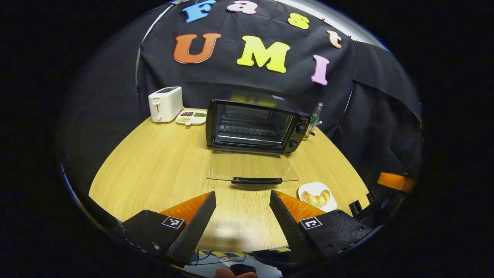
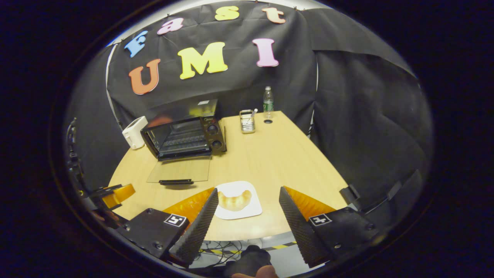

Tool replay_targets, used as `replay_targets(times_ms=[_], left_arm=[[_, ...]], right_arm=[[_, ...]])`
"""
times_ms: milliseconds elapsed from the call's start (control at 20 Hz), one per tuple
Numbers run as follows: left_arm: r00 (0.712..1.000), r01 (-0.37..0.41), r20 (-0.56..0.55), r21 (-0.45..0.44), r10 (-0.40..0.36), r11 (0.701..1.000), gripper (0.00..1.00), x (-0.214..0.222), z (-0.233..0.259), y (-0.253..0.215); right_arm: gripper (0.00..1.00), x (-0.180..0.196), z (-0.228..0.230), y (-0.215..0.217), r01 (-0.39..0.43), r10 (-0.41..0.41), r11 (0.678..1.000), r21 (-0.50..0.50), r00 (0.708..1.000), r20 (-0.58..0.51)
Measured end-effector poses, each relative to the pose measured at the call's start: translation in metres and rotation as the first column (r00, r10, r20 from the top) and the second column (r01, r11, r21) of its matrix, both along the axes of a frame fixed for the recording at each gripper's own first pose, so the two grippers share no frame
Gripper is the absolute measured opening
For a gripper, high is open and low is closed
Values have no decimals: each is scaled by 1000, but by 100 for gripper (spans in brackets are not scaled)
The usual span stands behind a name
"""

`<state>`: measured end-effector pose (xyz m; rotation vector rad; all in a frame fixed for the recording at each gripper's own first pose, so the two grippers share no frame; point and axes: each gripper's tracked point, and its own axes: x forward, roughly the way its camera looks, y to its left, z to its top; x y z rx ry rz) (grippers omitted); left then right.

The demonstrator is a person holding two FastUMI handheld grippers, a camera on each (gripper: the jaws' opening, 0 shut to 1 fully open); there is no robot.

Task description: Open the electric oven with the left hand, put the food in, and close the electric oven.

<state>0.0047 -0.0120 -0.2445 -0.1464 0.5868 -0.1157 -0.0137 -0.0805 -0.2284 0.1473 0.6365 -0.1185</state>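
Croissant point(image 2: 234, 200) on plate point(image 2: 247, 210), wood table point(image 2: 278, 154), oven point(image 2: 184, 138) open

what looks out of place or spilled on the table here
Nothing stands out. The oven sits square on the table with its glass door folded flat open, as the task needs. The croissant lies whole on its white plate, no crumbs or spills. Both grippers hang open above the near edge.

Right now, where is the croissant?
The croissant lies on a white plate near the table's front edge, right of the oven's lowered glass door.
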Motion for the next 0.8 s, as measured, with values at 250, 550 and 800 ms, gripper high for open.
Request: replay_targets(times_ms=[250, 550, 800], left_arm=[[997, -54, 55, 11, 53, 998, 95, -50, 45, 15], [987, -86, 133, -13, 87, 996, 94, -31, 99, 17], [985, -116, 132, 16, 113, 993, 95, 3, 105, 7]], right_arm=[[99, 36, -62, 21, -30, 41, 996, 79, 990, -137], [90, 67, -129, 21, 19, 37, 982, 189, 957, -288], [79, 70, -163, 23, 34, 70, 963, 269, 927, -368]])
